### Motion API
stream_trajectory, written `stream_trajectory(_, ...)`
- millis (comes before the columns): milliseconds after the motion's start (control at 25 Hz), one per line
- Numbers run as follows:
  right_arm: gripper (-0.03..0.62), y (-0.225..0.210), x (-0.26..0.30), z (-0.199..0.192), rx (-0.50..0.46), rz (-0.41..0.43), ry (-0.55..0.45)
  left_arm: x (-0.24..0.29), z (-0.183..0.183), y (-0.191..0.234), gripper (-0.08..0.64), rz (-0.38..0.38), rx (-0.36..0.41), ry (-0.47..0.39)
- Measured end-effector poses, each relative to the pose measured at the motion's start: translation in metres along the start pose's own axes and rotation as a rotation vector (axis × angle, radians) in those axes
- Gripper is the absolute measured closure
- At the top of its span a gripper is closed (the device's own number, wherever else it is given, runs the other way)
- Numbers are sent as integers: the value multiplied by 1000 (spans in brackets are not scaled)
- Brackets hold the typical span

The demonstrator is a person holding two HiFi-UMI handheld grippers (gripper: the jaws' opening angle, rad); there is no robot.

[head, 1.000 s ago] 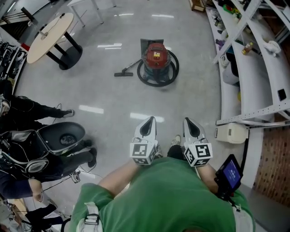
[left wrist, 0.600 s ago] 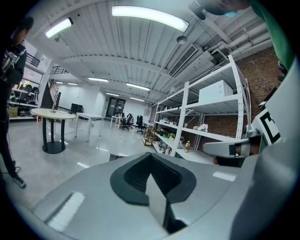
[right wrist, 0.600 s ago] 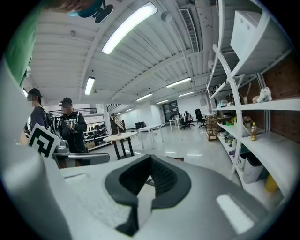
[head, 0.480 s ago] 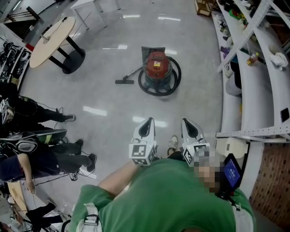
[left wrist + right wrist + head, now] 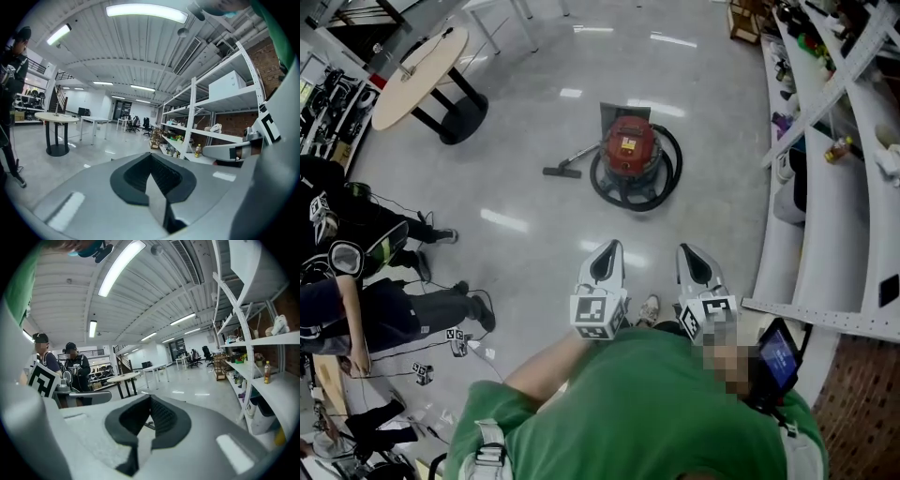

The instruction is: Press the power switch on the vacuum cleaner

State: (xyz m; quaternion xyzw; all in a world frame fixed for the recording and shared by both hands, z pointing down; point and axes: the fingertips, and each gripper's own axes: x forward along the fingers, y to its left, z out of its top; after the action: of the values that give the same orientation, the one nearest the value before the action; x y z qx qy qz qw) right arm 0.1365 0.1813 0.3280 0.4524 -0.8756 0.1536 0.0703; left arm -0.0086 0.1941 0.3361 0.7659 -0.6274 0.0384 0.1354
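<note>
Head view: the red vacuum cleaner (image 5: 630, 153) stands on the floor (image 5: 534, 234) with its black hose (image 5: 664, 180) coiled round its base. The left hand-held gripper (image 5: 607, 251) and the right hand-held gripper (image 5: 691, 255) are side by side near the person's green top, well apart from the vacuum cleaner.

Left gripper view: the jaws are pressed together with nothing between them, and white shelving (image 5: 192, 117) stands beyond.

Right gripper view: the jaws also meet, holding nothing.

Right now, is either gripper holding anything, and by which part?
Nothing held: left gripper and right gripper are both shut and empty; the vacuum cleaner stands well ahead, untouched.
</note>
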Motion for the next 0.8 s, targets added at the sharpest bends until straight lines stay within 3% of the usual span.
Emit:
stream_trajectory(360, 591, -25, 39, 11, 8, 36, 17, 43, 7, 5, 554, 31, -7, 11)
stream_trajectory(800, 591, -38, 113, 26, -20, 7, 40, 110, 20, 50, 553, -7, -42, 1)
